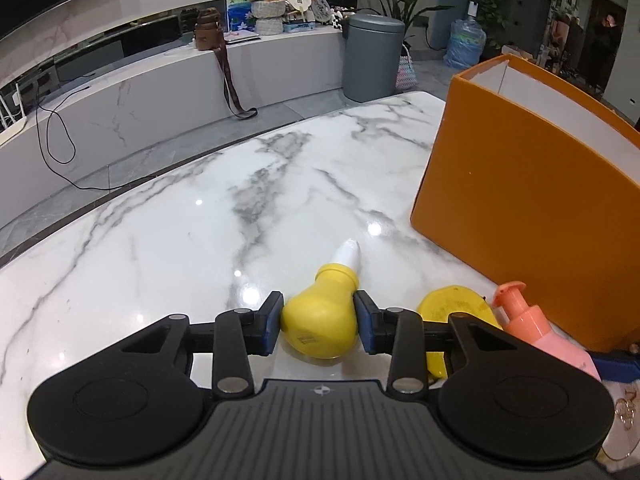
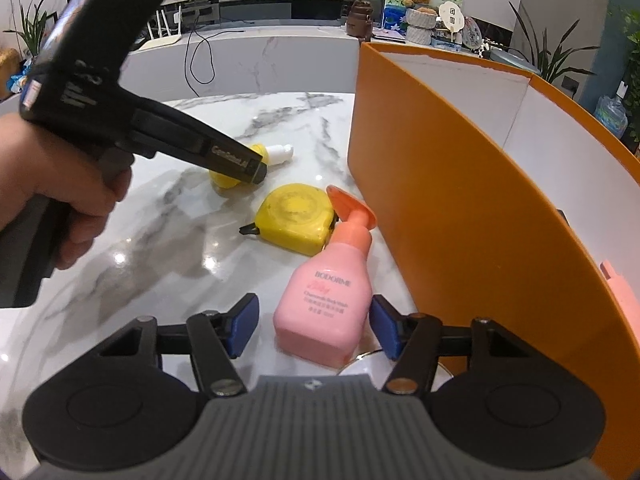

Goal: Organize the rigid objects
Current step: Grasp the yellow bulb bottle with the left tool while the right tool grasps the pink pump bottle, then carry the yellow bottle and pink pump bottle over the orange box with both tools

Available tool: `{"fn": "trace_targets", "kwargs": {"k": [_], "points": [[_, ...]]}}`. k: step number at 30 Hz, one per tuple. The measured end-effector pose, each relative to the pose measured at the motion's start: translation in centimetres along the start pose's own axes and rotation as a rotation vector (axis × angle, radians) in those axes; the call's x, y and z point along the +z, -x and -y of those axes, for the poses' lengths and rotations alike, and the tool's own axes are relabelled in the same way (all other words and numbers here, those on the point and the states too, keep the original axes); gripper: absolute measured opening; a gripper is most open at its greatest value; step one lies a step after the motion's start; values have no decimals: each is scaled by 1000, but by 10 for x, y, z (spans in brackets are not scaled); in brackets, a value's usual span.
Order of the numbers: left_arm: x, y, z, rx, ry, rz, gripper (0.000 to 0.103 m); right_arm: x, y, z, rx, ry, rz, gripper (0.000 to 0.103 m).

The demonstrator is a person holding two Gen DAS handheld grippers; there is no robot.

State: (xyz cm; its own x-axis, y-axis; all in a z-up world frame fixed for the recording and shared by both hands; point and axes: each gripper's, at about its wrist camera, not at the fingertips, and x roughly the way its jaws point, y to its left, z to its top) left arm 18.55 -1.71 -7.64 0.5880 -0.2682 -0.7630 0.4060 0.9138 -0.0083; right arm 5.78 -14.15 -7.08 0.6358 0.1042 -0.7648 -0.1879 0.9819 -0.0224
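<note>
A yellow bottle point(image 1: 318, 326) with a white cap lies on the marble table point(image 1: 180, 232). My left gripper point(image 1: 319, 326) is shut on its body, blue pads touching both sides; it also shows in the right wrist view point(image 2: 224, 176), partly hidden by the left gripper. A yellow tape measure point(image 2: 294, 222) lies beside it, and a pink pump bottle point(image 2: 326, 308) lies by the orange box point(image 2: 460, 208). My right gripper point(image 2: 312, 326) is open, its pads on either side of the pink bottle's base, apart from it.
The tall orange box point(image 1: 520, 192) stands on the table's right side. A white dish rim point(image 2: 360, 364) shows under my right gripper. Beyond the table are a marble counter point(image 1: 160, 92), a grey bin point(image 1: 374, 58) and plants.
</note>
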Motion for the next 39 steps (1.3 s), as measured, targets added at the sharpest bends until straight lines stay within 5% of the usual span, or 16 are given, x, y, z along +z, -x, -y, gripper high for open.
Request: {"fn": "trace_targets", "kwargs": {"k": [17, 39], "points": [[3, 22, -10, 7, 2, 22, 43, 13, -18, 9, 29, -48, -52, 50], [22, 57, -13, 27, 50, 77, 43, 27, 25, 14, 134, -82, -20, 43]]}}
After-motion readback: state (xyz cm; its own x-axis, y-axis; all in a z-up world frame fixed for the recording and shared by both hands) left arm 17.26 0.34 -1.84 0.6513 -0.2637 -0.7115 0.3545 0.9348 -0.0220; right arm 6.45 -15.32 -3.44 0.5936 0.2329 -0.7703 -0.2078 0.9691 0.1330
